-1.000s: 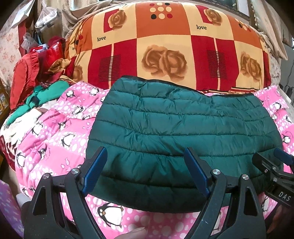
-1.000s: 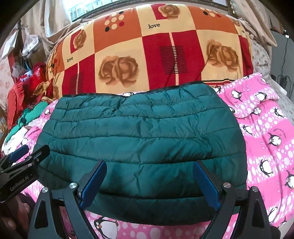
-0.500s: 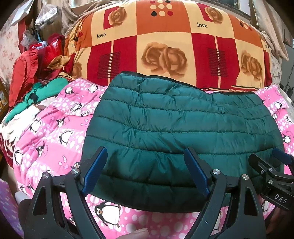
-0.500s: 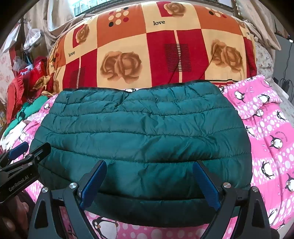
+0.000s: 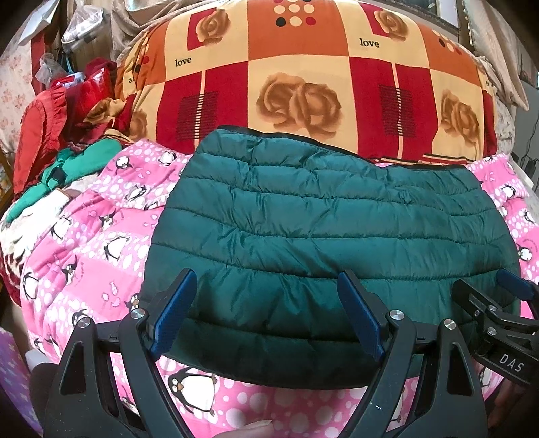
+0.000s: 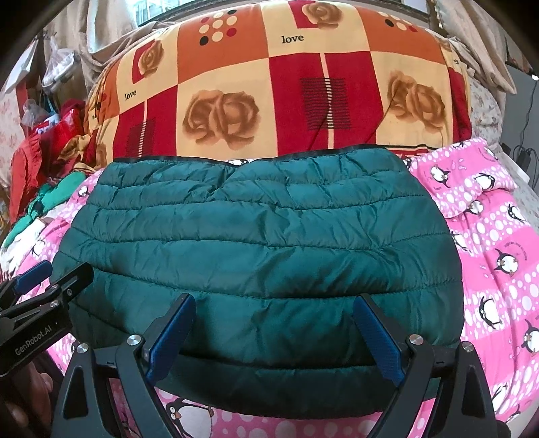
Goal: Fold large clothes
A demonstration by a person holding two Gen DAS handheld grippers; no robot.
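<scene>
So the green quilted jacket (image 5: 323, 242) is lying folded into a wide flat bundle on the pink penguin blanket (image 5: 84, 256), with its far edge right up against the big red and orange quilt (image 5: 303, 77) rolled up behind it. In the right wrist view the jacket (image 6: 262, 242) fills the middle and the near edge comes close to the camera.

No real containers here, honestly. Closest thing is the messy heap on the left: red clothes (image 5: 37, 134) and a green garment (image 5: 77, 165) piled together, plus some plastic bags (image 5: 81, 27) further back. Can't tell what's in the bags.

Writing: the quilt has "love" printed in a few of its squares, readable in both views. The left gripper's body reads "GenRobot.AI" where it pokes into the right wrist view, and the right gripper (image 5: 505, 316) shows "DAS" in the left wrist view.

Left gripper (image 5: 269, 316) has its jaws spread wide, hanging over the near edge of the jacket with nothing pinched between the blue pads (image 5: 173, 316). Right gripper (image 6: 274, 333) is the same: wide apart, over the near right part of the jacket, gripping nothing.
</scene>
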